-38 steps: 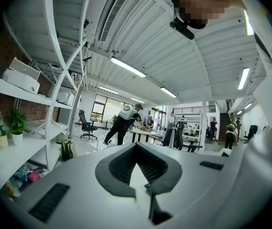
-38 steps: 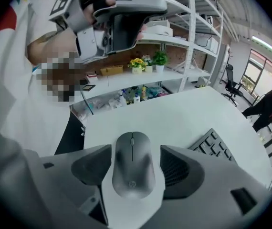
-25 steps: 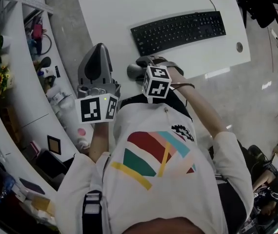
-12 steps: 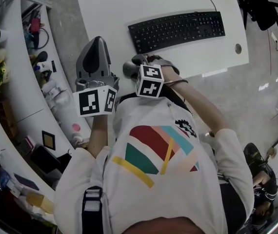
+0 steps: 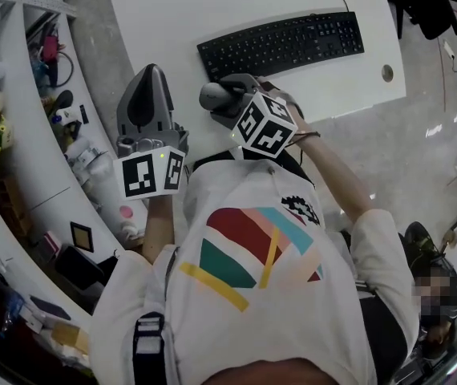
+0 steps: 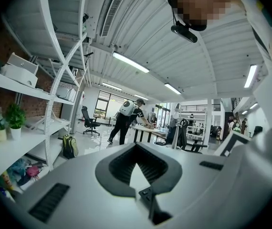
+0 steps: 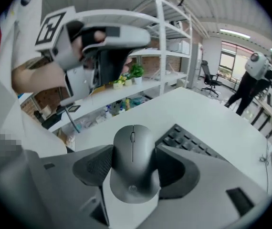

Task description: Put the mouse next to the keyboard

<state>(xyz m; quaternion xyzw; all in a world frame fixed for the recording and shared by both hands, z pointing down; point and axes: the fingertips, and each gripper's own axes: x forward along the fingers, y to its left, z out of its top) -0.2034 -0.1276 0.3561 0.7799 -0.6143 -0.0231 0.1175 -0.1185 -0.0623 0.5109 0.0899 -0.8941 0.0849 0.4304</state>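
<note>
In the lower half of the head view the person's white shirt (image 5: 252, 279) fills the frame, with both forearms reaching up from it. The left gripper (image 5: 147, 103) hangs left of centre, off the desk (image 5: 172, 14) and over the grey floor; its own view shows the jaws closed tip to tip with nothing between them, looking out into an open room. The right gripper (image 5: 220, 99) sits at centre, at the desk's near edge. Its jaws are parted just enough to clamp the grey mouse (image 7: 132, 163) by its sides. The mouse (image 5: 211, 95) sits just below the left end of the black keyboard (image 5: 281, 45); whether it touches the desk cannot be told. In the right gripper view the keyboard (image 7: 188, 140) shows just beyond the mouse, right of centre.
</note>
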